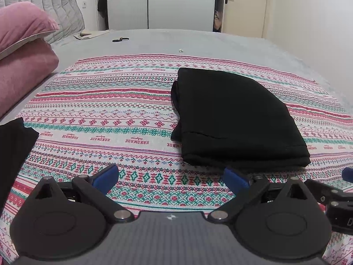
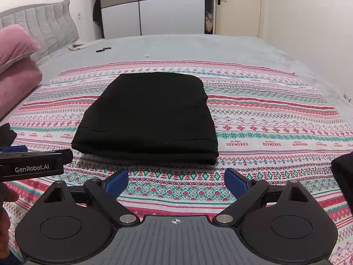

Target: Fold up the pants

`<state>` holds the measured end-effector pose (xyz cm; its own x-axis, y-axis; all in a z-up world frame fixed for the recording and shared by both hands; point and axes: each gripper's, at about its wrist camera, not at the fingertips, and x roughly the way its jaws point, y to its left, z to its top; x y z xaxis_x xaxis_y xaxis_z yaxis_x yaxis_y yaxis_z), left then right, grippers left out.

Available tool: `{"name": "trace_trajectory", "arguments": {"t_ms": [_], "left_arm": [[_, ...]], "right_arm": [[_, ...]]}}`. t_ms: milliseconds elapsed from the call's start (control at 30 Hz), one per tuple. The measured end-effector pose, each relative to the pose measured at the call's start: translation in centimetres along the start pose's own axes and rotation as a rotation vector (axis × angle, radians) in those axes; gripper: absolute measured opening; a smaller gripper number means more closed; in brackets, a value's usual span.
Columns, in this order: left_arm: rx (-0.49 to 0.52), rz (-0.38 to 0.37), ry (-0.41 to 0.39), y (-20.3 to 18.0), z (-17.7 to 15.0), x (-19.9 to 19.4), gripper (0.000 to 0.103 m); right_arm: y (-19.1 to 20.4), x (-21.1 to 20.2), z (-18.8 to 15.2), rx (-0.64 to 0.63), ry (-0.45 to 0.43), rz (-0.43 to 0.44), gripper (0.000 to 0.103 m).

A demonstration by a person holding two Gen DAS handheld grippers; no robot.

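Observation:
The black pants lie folded into a compact stack on the patterned cloth, right of centre in the left wrist view. In the right wrist view the pants lie straight ahead on the cloth. My left gripper is open, just short of the stack's near left corner, with nothing between its blue pads. My right gripper is open in front of the stack's near edge, empty. The left gripper's body shows at the left of the right wrist view.
Pink pillows and a grey headboard stand at the left. Another black garment lies at the cloth's left edge. A small dark item rests on the grey bedspread. A wardrobe and a door are behind.

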<state>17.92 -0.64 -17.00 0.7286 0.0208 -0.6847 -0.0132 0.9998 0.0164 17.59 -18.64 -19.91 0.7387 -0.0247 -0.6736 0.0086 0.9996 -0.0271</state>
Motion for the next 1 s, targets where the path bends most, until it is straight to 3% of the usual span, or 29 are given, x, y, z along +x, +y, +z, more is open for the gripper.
{"name": "trace_trajectory", "arguments": {"t_ms": [1000], "left_arm": [[0.015, -0.014, 0.014, -0.53, 0.01, -0.11, 0.103]], "right_arm": [[0.12, 0.28, -0.14, -0.011, 0.007, -0.003, 0.096]]}}
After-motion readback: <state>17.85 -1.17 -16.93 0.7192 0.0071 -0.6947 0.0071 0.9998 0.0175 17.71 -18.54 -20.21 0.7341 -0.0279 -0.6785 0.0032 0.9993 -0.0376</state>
